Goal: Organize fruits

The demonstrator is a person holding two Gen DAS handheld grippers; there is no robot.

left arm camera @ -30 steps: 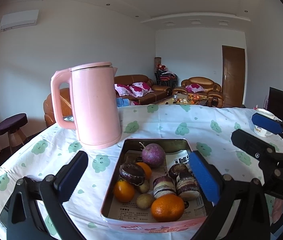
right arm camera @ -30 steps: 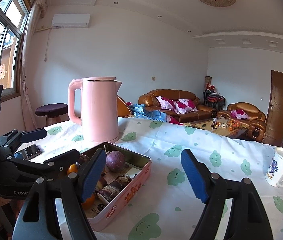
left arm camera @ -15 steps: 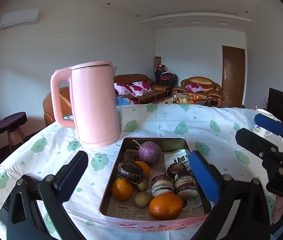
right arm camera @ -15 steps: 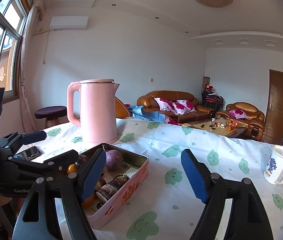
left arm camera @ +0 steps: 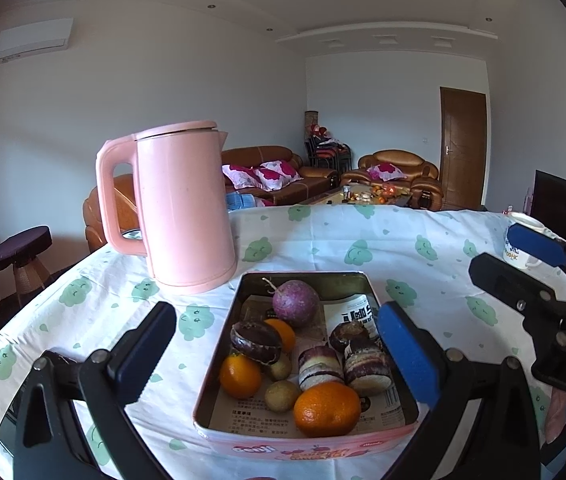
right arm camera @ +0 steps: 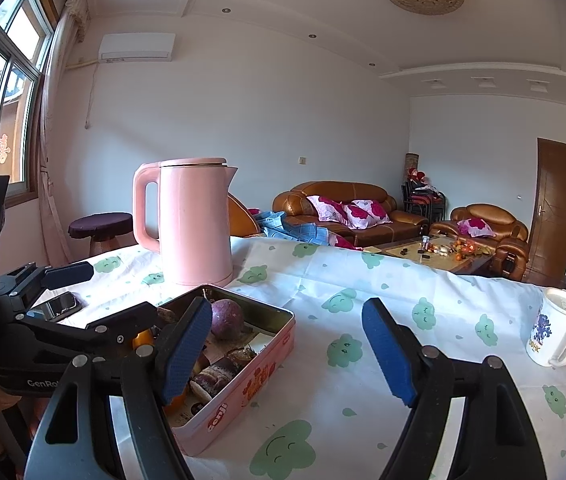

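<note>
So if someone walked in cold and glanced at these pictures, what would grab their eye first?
Probably the tall pink kettle, standing upright at the far left of the table just behind the tin. Next, the open pink tin near the front edge, holding oranges, a round purple fruit and dark sliced pieces. A white mug stands alone far right on the green-patterned cloth.
</note>
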